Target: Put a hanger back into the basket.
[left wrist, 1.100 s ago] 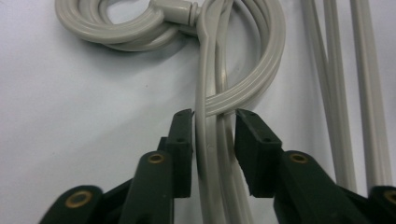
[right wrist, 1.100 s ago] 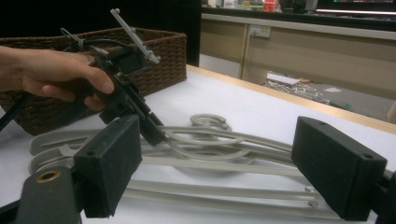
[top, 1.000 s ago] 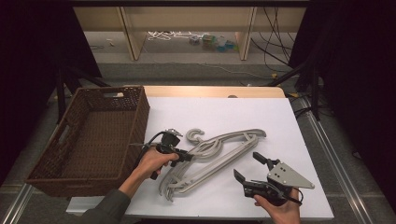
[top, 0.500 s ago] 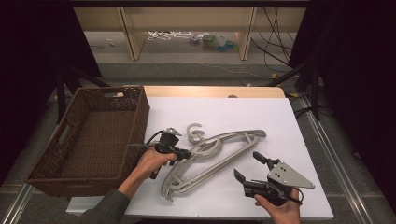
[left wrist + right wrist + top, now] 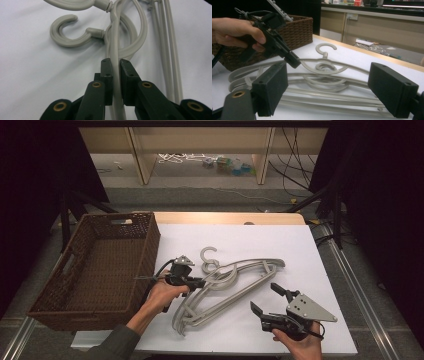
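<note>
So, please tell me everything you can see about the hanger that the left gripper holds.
The hanger is pale grey, plastic by its look, with a curved open hook, thin arms and an inner loop. It lies on top of other similar hangers on the white table, beside the wicker basket. The left gripper is shut on its upper arm, close behind the hook.

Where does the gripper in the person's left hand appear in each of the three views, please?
High view: the left gripper sits left of centre, beside the basket, shut on a grey hanger.
Left gripper view: its jaws rise from the bottom centre, clamped on the hanger's arm.
Right gripper view: upper left, held in a hand, tip on the hanger.
Shared landmark: the hanger's open C-shaped hook.
</note>
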